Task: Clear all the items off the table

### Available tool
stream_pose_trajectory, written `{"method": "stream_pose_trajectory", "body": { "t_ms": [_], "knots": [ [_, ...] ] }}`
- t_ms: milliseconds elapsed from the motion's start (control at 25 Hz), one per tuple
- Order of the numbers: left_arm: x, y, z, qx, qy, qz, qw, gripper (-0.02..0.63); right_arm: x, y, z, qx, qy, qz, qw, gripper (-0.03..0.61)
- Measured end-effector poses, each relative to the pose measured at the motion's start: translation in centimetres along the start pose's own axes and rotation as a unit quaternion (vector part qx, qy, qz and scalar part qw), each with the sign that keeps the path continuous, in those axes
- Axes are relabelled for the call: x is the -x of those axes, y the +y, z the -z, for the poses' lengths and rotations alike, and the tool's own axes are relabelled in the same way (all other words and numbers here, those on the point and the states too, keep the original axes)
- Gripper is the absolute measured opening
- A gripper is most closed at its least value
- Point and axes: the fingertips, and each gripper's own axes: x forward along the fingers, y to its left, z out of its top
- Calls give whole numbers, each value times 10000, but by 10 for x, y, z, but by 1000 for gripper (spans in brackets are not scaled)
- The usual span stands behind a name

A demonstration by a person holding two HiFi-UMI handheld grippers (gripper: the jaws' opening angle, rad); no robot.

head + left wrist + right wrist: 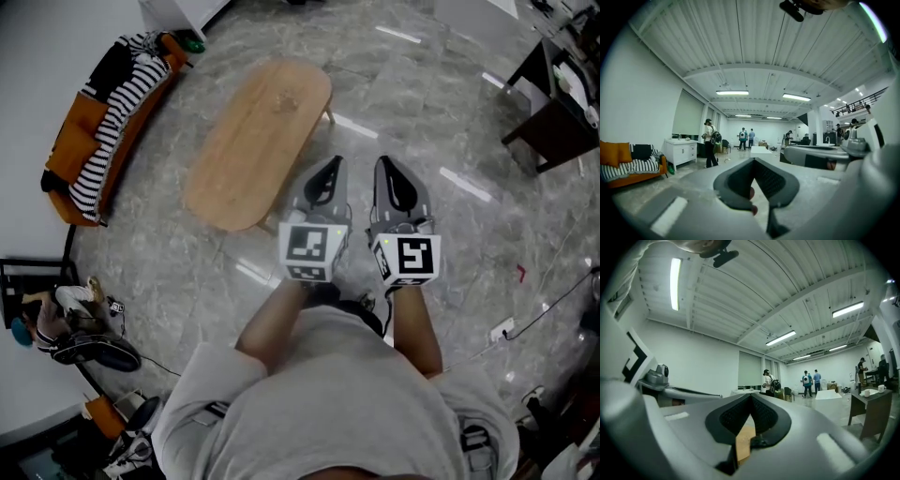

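Left gripper (pixel 333 164) and right gripper (pixel 384 164) — jaws of both pressed together, nothing held. Wooden table (pixel 253 141) lies ahead-left, long axis slanting near-left to far-right — left gripper nearer. Top looks bare; small items might escape this view.

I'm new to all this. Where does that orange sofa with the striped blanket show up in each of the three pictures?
Head view: the orange sofa is at the upper left, against the wall.
Left gripper view: the orange sofa is at the far left edge, low down.
Right gripper view: not in it.
Shared landmark: the white cabinet just past the sofa's end, seen in the head and left gripper views.
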Motion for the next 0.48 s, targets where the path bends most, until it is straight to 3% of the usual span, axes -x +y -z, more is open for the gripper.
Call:
{"method": "stream_pose_trajectory", "body": {
  "t_ms": [240, 480],
  "knots": [
    [20, 76, 10, 165, 110, -616, 9979, 20, -48, 63, 10, 9, 89, -560, 9984, 6],
    [34, 131, 15, 435, 33, -918, 9948, 20, -83, 100, 13, 121, 217, -825, 9963, 6]
  ]
}}
